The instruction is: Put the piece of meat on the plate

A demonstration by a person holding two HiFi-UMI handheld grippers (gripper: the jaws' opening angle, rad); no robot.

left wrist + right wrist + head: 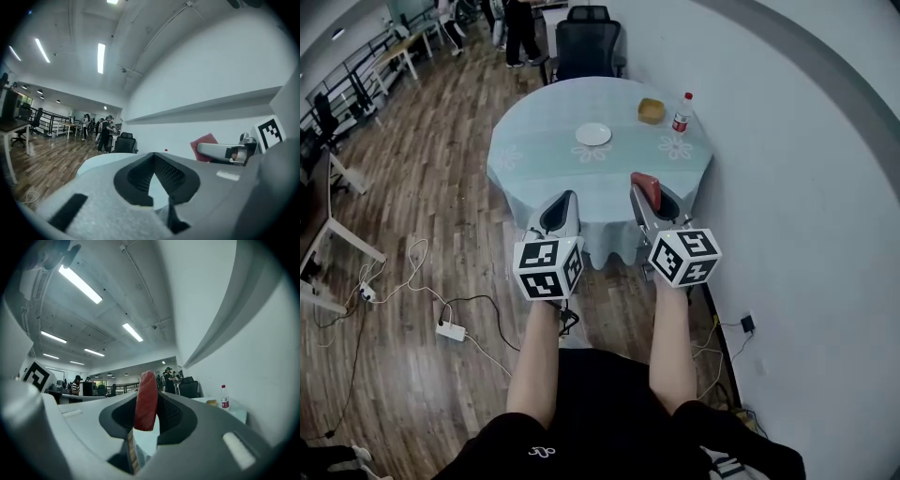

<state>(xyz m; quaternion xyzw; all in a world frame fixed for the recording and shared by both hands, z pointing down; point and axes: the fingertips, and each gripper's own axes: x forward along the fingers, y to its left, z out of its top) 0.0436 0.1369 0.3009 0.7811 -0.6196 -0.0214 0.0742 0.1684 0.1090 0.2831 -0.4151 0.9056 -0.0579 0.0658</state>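
Note:
A small white plate [593,134] lies near the middle of the round table with a pale blue cloth [525,155]. The piece of meat [647,189], dark red and slab-shaped, stands upright between the tips of my right gripper [649,199], which is shut on it, held level in the air before the table's near edge. In the right gripper view the meat [146,401] fills the gap between the jaws. My left gripper [560,214] hovers beside it to the left, holding nothing, and its tips [153,157] meet. From the left gripper view the meat [205,141] shows at the right.
A yellow bowl [651,111] and a red-capped bottle [681,112] stand at the table's far right. A black office chair [586,42] is behind the table. The white wall runs close along the right. Cables and a power strip [450,330] lie on the wood floor at left.

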